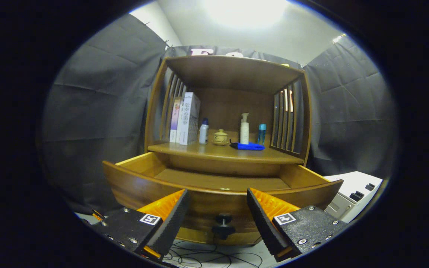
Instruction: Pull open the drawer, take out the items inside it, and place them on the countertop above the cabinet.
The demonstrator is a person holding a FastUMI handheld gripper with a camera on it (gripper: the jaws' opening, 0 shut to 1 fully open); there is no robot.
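Note:
The wooden cabinet's drawer [184,178] stands pulled out toward me, its bare wooden floor showing with nothing visible on it. Its black knob [223,225] sits on the curved drawer front, low between my fingers. My gripper [218,199] is open, holding nothing, its two fingertips level with the drawer's front rim and a little in front of it. On the countertop [199,152] above the drawer lies a folded blue item [247,146], beside a white pump bottle [244,129], a blue-capped bottle [261,134], a small ceramic pot [220,137], a white bottle [203,131] and upright boxes [188,118].
The cabinet has slatted side walls [287,119] and a top shelf overhead. A white unit [354,195] stands to the right of the drawer. Loose cables [207,257] lie on the floor under the drawer front.

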